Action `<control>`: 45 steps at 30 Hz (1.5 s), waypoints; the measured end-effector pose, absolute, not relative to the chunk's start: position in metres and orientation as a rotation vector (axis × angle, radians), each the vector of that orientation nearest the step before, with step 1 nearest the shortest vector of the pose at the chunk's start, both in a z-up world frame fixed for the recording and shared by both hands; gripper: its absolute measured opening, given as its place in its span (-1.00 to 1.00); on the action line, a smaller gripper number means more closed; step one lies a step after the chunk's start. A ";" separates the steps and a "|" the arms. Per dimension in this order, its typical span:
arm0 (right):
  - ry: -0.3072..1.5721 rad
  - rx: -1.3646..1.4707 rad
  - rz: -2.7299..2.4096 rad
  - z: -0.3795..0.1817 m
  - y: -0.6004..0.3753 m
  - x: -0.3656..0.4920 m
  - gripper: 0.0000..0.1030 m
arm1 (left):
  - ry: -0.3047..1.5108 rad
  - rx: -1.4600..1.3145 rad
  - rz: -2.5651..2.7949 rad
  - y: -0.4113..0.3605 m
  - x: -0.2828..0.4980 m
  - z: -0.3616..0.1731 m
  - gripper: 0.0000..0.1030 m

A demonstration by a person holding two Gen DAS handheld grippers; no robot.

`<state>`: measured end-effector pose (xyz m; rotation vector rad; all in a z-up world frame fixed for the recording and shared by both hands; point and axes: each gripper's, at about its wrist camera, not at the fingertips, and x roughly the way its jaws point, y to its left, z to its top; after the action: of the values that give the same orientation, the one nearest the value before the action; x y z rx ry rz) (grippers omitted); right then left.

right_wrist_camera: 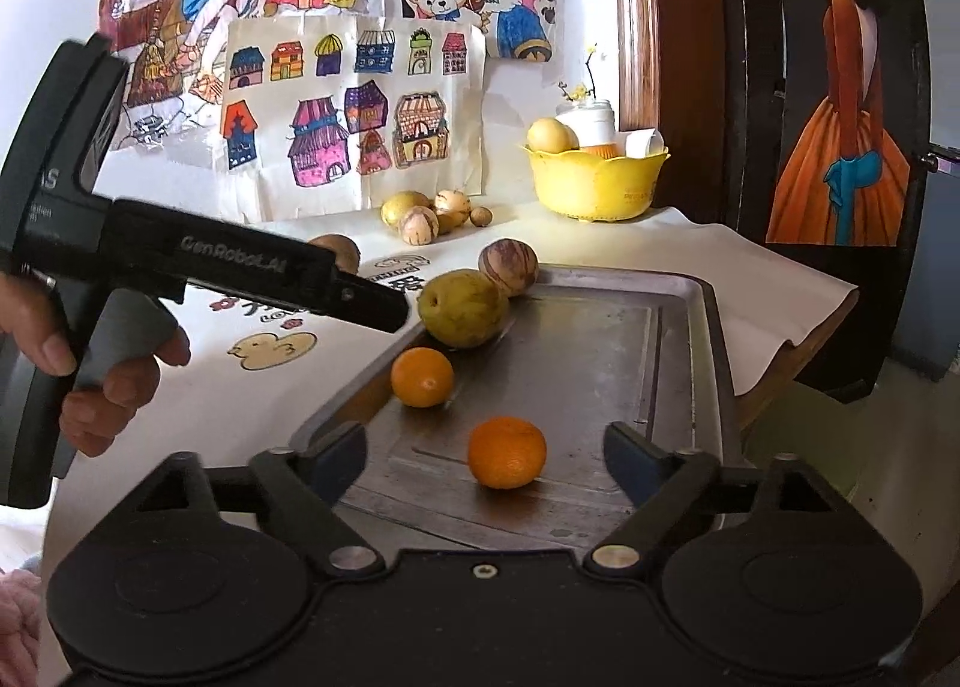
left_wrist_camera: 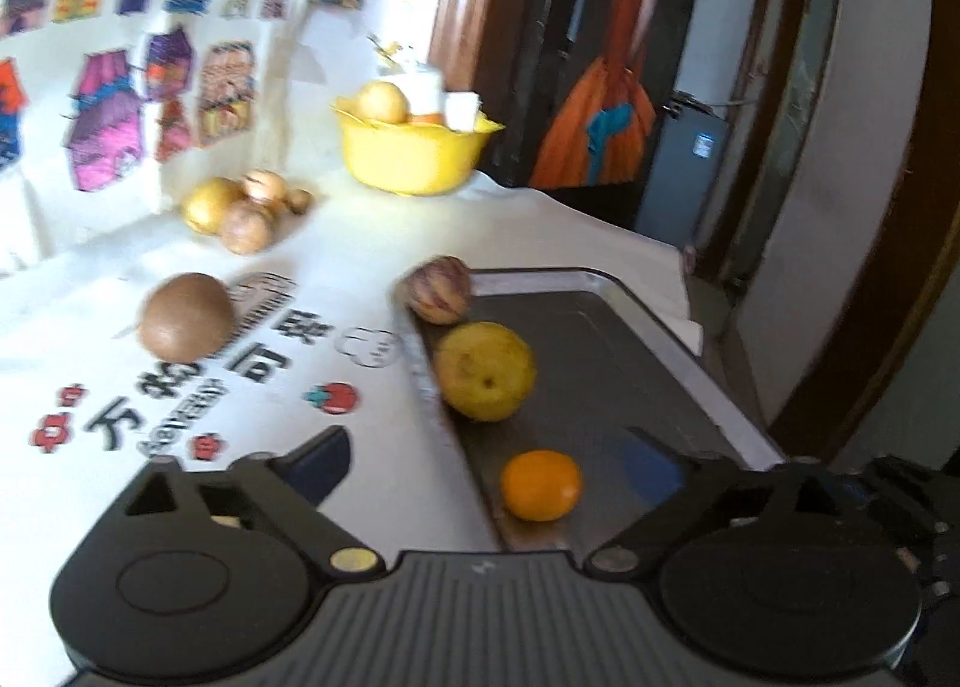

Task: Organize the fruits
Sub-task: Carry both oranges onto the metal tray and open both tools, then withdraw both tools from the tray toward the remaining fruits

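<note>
Bright drawings hang on the wall behind a white table. At left in the right wrist view, the left gripper (right_wrist_camera: 384,315) is wide open and holds nothing. Lower middle, the right gripper (right_wrist_camera: 486,462) is wide open too, with an orange (right_wrist_camera: 507,452) loose between its fingers on the metal tray (right_wrist_camera: 600,363). Lift both claws straight up so no fruit rolls.

We see a white wall (right_wrist_camera: 528,87) hung with bright children's drawings (right_wrist_camera: 354,117), a brown wooden door frame (right_wrist_camera: 636,27), and a dark painting of a figure in an orange gown (right_wrist_camera: 840,117). Daylight washes the paper-covered tabletop (right_wrist_camera: 690,249).
</note>
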<state>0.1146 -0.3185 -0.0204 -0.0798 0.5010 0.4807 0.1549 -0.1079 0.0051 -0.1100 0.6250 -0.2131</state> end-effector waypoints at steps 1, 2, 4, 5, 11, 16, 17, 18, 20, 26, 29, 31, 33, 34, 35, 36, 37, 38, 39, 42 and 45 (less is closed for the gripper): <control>0.499 -0.077 0.480 -0.019 -0.317 0.112 0.89 | 0.621 -0.107 -0.197 -0.105 0.152 0.005 0.99; 0.499 -0.073 0.482 -0.018 -0.316 0.110 0.93 | 0.621 -0.108 -0.188 -0.101 0.151 0.005 0.99; 0.500 -0.078 0.485 -0.015 -0.312 0.107 0.99 | 0.632 -0.132 -0.176 -0.091 0.146 0.002 0.99; 0.500 -0.084 0.480 -0.014 -0.310 0.105 0.99 | 0.639 -0.153 -0.171 -0.086 0.145 0.000 0.99; 0.535 -0.095 0.461 -0.010 -0.298 0.098 0.99 | 0.684 -0.240 -0.115 -0.052 0.130 -0.013 0.99; 0.600 -0.146 0.466 -0.011 -0.284 0.090 0.99 | 0.718 -0.252 -0.060 -0.022 0.118 -0.020 0.99; 0.608 -0.166 0.465 -0.011 -0.281 0.089 0.99 | 0.712 -0.241 -0.050 -0.018 0.116 -0.020 0.99; 0.618 -0.186 0.466 -0.010 -0.277 0.087 0.99 | 0.715 -0.234 -0.043 -0.013 0.114 -0.020 0.99; 0.627 -0.219 0.472 -0.008 -0.269 0.084 0.99 | 0.721 -0.240 -0.029 -0.002 0.111 -0.020 0.99; 0.622 -0.292 0.517 0.003 -0.241 0.084 0.99 | 0.695 -0.227 0.011 0.026 0.104 -0.020 0.99; 0.621 -0.326 0.551 0.008 -0.225 0.089 0.99 | 0.681 -0.208 0.028 0.038 0.103 -0.019 0.99; 0.644 -0.322 0.591 0.013 -0.216 0.098 0.99 | 0.676 -0.196 0.037 0.045 0.105 -0.018 0.99; 0.686 -0.304 0.632 0.020 -0.206 0.113 0.99 | 0.677 -0.165 0.054 0.052 0.110 -0.017 0.99; 0.702 -0.295 0.641 0.024 -0.202 0.121 0.99 | 0.673 -0.151 0.060 0.054 0.113 -0.016 0.99; 0.718 -0.283 0.649 0.029 -0.197 0.130 0.99 | 0.667 -0.140 0.064 0.056 0.115 -0.015 0.99; 0.729 -0.274 0.655 0.034 -0.193 0.138 0.99 | 0.661 -0.132 0.065 0.058 0.117 -0.015 0.99; 0.740 -0.266 0.658 0.038 -0.188 0.146 0.99 | 0.655 -0.126 0.064 0.059 0.120 -0.013 0.99; 0.750 -0.255 0.656 0.044 -0.183 0.157 0.99 | 0.649 -0.122 0.062 0.060 0.123 -0.012 0.99; 0.758 -0.245 0.654 0.048 -0.179 0.167 0.99 | 0.643 -0.120 0.057 0.061 0.127 -0.011 0.99; 0.809 -0.221 0.649 0.054 -0.167 0.204 0.99 | 0.624 -0.126 0.025 0.062 0.138 -0.007 0.99; 0.846 -0.228 0.598 0.054 -0.154 0.248 0.99 | 0.618 -0.134 0.001 0.059 0.151 -0.006 0.99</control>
<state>0.2480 -0.1540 0.0543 -0.2281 0.8463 0.5983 0.1508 0.0594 -0.0065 -0.1336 0.6182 0.0006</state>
